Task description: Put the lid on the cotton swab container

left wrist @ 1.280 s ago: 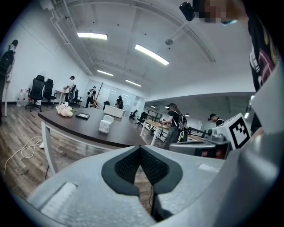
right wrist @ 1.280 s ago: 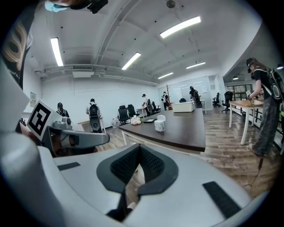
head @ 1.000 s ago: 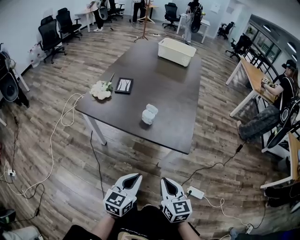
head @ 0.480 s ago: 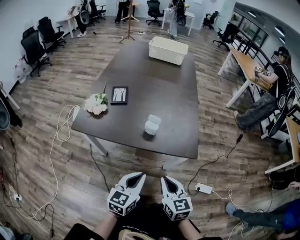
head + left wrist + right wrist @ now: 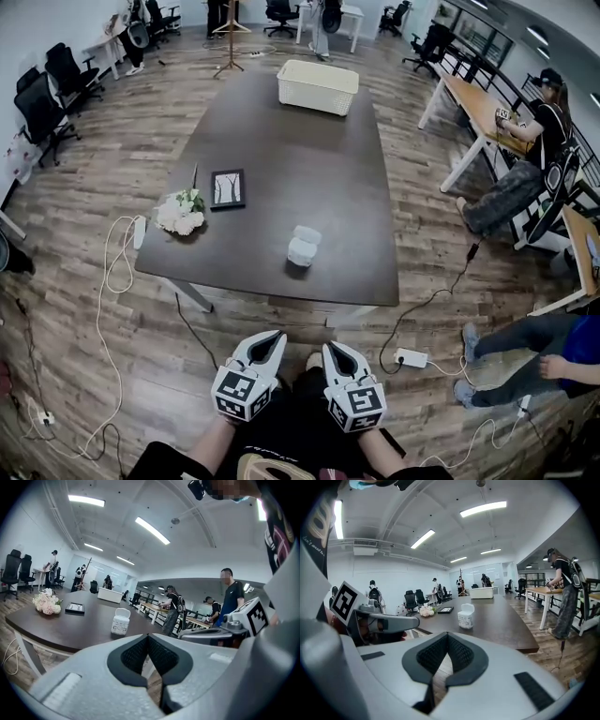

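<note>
A small white cotton swab container [image 5: 302, 247] stands on the dark table [image 5: 281, 141] near its front edge, its hinged lid tipped up and open. The same container [image 5: 120, 622] appears in the left gripper view and in the right gripper view [image 5: 465, 616]. Both grippers are held low in front of the person, well short of the table. My left gripper [image 5: 275, 337] is shut with nothing between its jaws. My right gripper [image 5: 331, 349] is shut too, also empty.
On the table lie a bunch of white flowers [image 5: 180, 215], a small framed picture [image 5: 227, 187] and a white basket [image 5: 317, 86] at the far end. Cables and a power strip [image 5: 411, 358] trail on the wood floor. People sit at desks on the right.
The view has shifted: the table now sits a little closer and further left in the head view. Both grippers stay shut and low.
</note>
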A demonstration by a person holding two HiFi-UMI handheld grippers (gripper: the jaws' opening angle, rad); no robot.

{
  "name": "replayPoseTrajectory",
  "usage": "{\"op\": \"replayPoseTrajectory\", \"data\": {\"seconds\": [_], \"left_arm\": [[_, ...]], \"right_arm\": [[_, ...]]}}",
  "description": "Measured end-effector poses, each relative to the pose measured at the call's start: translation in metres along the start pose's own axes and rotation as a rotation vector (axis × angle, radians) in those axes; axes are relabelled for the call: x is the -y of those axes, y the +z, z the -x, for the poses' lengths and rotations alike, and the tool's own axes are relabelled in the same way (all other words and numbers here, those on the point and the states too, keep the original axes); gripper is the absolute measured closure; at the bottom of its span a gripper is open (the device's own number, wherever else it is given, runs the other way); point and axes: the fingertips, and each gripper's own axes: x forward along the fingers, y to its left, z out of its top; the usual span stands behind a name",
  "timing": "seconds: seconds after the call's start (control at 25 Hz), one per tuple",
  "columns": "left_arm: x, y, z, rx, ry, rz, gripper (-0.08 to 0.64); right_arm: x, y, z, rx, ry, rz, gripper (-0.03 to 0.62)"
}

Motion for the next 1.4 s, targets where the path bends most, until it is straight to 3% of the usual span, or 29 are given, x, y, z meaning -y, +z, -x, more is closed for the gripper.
{"op": "replayPoseTrajectory", "data": {"seconds": [0.28, 0.68, 1.12, 1.4], "left_arm": [[-0.018, 0.010, -0.015, -0.002, 0.044, -0.006, 0.552], [-0.059, 0.027, -0.070, -0.004, 0.136, 0.027, 0.552], [-0.095, 0.034, -0.135, -0.066, 0.235, 0.053, 0.552], [-0.119, 0.045, -0.158, -0.043, 0.345, 0.120, 0.552]], "right_arm": [[0.018, 0.014, -0.026, -0.002, 0.010, -0.004, 0.584], [0.053, 0.051, -0.098, -0.007, 0.123, 0.052, 0.584], [0.108, 0.068, -0.159, -0.046, 0.214, 0.031, 0.584], [0.141, 0.082, -0.184, -0.050, 0.268, 0.034, 0.584]]}}
